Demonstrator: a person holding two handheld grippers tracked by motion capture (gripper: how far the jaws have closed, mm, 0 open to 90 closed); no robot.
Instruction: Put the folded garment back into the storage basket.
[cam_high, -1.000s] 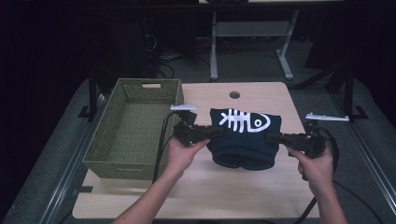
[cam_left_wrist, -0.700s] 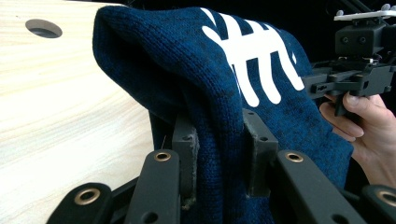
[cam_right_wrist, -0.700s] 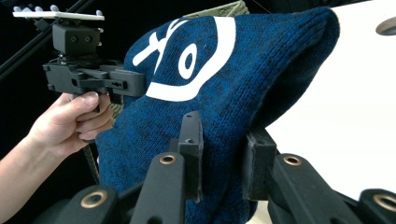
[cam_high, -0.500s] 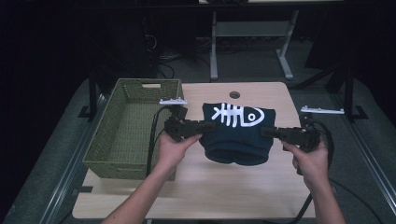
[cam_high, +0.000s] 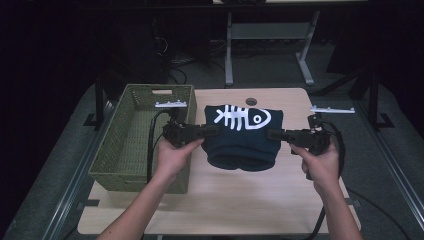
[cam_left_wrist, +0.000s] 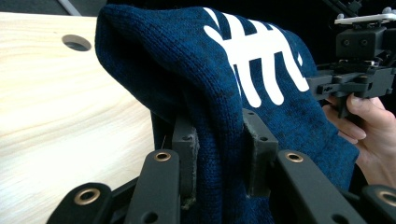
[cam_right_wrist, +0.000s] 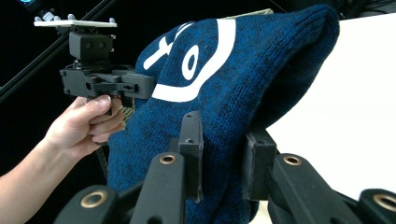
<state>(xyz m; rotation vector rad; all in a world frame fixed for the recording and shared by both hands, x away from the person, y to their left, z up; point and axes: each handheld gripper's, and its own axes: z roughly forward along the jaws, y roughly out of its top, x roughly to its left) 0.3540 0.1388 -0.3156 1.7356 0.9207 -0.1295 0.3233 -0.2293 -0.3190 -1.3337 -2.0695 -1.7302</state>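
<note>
Here, seen from the high view, a person holds a folded navy sweater (cam_high: 243, 135) with a white fish-skeleton print between two hand-held tools, the left gripper (cam_high: 212, 131) at its left edge and the right gripper (cam_high: 272, 133) at its right edge. The garment hangs just above the pale wooden bench (cam_high: 240, 200), near its middle, with a green woven basket (cam_high: 125, 150) standing just beside it to the left, nothing visible inside.

In the left gripper view, the fingers (cam_left_wrist: 186, 154) are pinching a thick fold of the knit, cloth bunched between both pads; the other tool and the hand (cam_left_wrist: 369, 135) that carries it show farther off, at the sweater's far edge.

In the right gripper view, the fingers (cam_right_wrist: 191, 144) likewise clamp a fold of the blue knit, with the printed fish head draped above them and the opposite hand (cam_right_wrist: 84, 126) gripping its tool beyond.

Judging by the pictures, the folding looks done and the lift is made; what appears left is to carry the bundle sideways over the basket rim, lower it inside and release both holds.
</note>
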